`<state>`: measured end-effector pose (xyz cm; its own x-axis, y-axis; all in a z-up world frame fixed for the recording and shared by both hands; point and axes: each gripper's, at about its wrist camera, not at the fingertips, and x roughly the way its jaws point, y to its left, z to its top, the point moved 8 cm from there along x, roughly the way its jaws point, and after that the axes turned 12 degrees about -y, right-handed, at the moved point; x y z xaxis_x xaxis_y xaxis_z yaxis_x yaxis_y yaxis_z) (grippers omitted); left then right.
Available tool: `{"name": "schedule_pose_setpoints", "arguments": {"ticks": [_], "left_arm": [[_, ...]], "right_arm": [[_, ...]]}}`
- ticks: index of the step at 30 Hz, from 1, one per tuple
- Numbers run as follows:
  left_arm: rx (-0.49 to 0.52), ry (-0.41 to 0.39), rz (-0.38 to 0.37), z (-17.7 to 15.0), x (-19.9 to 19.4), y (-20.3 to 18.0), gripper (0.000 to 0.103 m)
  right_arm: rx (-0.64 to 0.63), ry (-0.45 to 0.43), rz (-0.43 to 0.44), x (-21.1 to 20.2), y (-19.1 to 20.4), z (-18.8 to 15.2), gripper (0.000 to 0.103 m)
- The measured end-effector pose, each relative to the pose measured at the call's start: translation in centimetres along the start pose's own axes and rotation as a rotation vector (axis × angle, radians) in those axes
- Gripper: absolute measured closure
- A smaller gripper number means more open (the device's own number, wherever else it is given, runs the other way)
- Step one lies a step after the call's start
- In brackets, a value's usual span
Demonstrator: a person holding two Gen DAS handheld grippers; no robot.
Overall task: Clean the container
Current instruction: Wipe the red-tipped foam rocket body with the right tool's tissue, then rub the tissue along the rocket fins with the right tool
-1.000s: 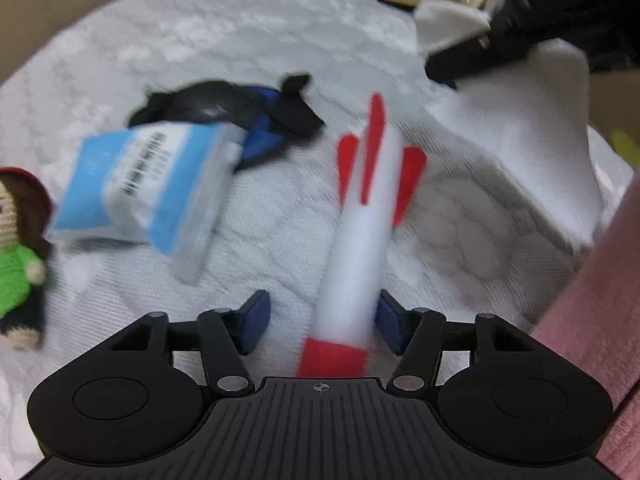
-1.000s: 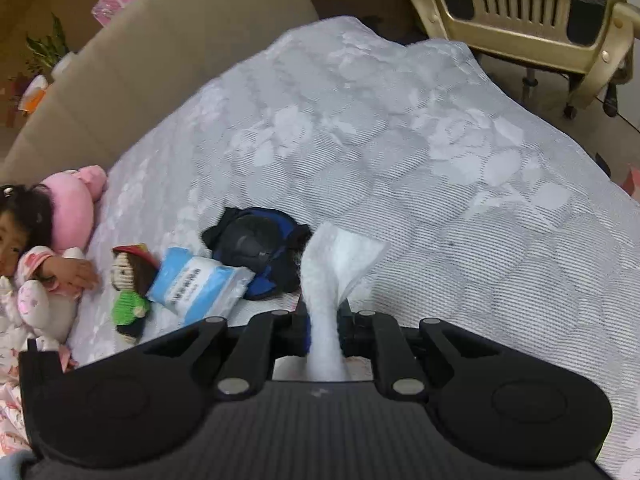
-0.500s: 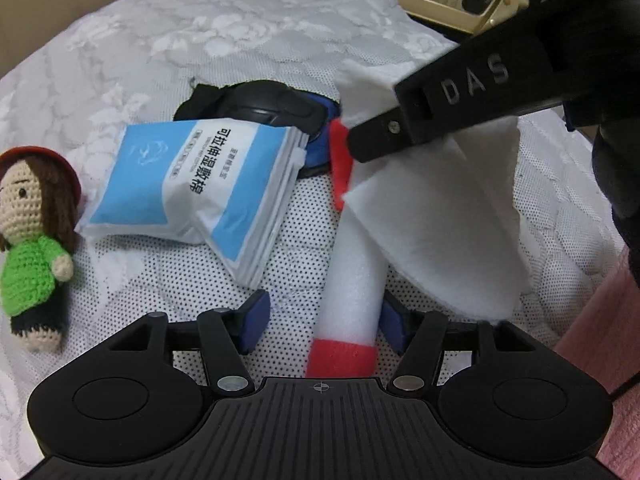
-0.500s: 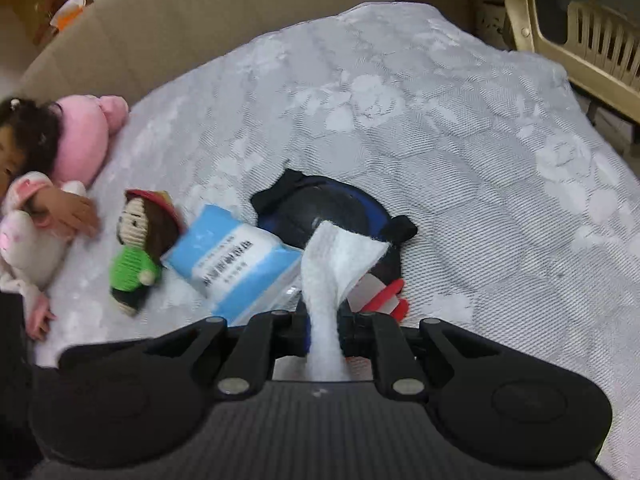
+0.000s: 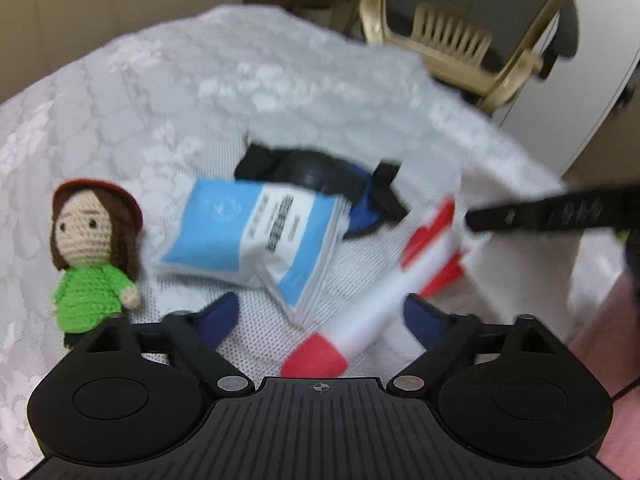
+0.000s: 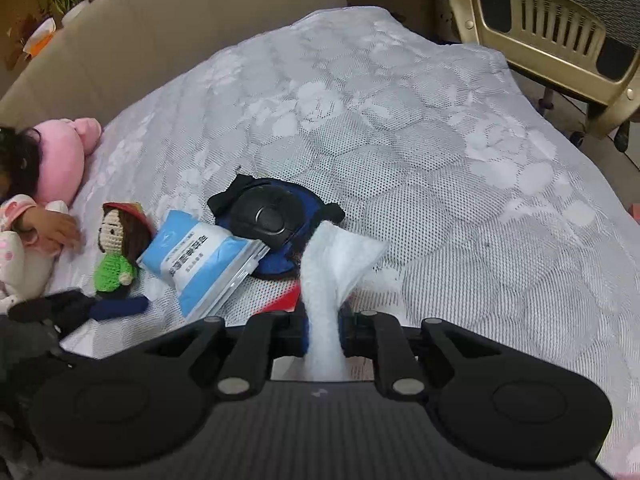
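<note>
Since 1 second ago the left gripper [image 5: 320, 312] has let go of the rocket-shaped white and red container [image 5: 372, 296]; its 2 blue pads now stand apart on either side and its jaws are opening, with the container lying slanted between them, touching neither; the container's red base points toward the camera and its red fins toward the right edge of the bed [image 6: 440, 160]; the right gripper [image 6: 322, 328] has come across, so its black finger now shows at the right of the left wrist view; its jaws are clamped on a white wipe [image 6: 336, 264], opening slightly while the wipe stays pinched; the wipe hangs over the container's finned end, which shows as a red sliver in the right wrist view; a blue and white wipe pack [image 5: 260, 232] lies near the bed's middle, overlapping a black and blue pad [image 6: 268, 220]; a crochet doll [image 5: 92, 248] in green lies left of the pack; a tan chair [image 6: 560, 40] stands beyond the bed's far corner.
</note>
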<state>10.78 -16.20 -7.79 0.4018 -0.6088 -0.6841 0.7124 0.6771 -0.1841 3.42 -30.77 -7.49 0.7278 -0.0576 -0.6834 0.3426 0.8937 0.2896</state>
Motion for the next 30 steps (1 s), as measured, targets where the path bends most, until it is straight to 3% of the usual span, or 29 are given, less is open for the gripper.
{"name": "schedule_pose_setpoints", "arguments": {"ticks": [3, 8, 10, 13, 18, 23, 30], "left_arm": [[-0.073, 0.005, -0.049, 0.0, -1.2, 0.1, 0.009], [-0.153, 0.132, -0.026, -1.8, 0.2, 1.9, 0.007], [-0.182, 0.163, -0.027, -2.2, 0.5, 2.5, 0.007], [-0.284, 0.17, -0.059, -2.0, 0.5, 3.5, 0.006], [-0.457, 0.142, -0.09, -1.3, -0.2, 6.3, 0.004], [-0.468, 0.139, -0.047, -1.3, -0.2, 7.7, 0.003], [-0.419, 0.146, -0.091, -1.0, -0.1, 6.6, 0.003]], "right_arm": [[0.059, 0.014, 0.007, -0.7, 0.1, -0.9, 0.086], [0.297, 0.105, 0.12, -1.7, 1.5, -3.9, 0.086], [0.305, 0.136, 0.134, -1.5, 2.9, -5.5, 0.086], [0.202, 0.099, 0.125, -1.2, 5.5, -6.3, 0.086], [0.078, 0.05, 0.22, -0.4, 10.8, -5.2, 0.086], [-0.196, 0.035, 0.125, 2.3, 13.2, -5.6, 0.085], [-0.223, 0.039, 0.042, 2.2, 10.2, -5.7, 0.086]]}}
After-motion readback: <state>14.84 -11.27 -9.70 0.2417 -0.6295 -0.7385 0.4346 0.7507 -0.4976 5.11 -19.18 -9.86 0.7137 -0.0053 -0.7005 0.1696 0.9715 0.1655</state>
